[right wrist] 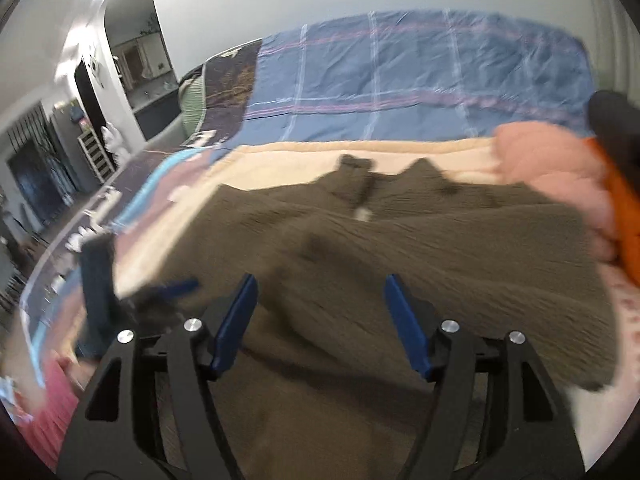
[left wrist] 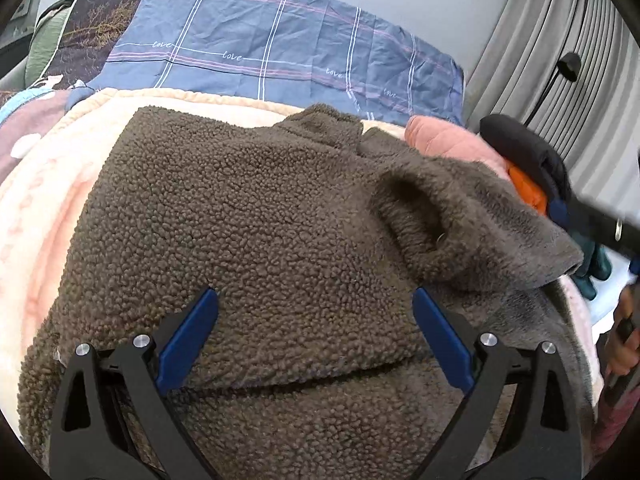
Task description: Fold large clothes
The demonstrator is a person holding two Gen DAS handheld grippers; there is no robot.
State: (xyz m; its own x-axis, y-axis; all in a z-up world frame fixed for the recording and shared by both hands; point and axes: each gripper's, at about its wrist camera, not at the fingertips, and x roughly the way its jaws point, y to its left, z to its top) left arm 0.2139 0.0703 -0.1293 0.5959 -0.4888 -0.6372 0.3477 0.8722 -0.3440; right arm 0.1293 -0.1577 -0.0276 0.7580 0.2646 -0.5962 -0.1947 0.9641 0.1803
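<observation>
Left tongs [left wrist: 314,312] spread wide and holding nothing, right tongs [right wrist: 320,300] likewise agape and empty, brown fleece jacket [left wrist: 240,216] part-folded on a cream blanket [left wrist: 60,184] on the bed, pink garment [left wrist: 448,138] beyond, blue plaid sheet [left wrist: 280,40] farthest.

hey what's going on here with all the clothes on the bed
A person is folding a brown fleece jacket spread on a cream blanket on the bed. The left tool and right tool both hover open over its near part, gripping nothing. One side of it looks already folded over. A pink garment lies beside it.
</observation>
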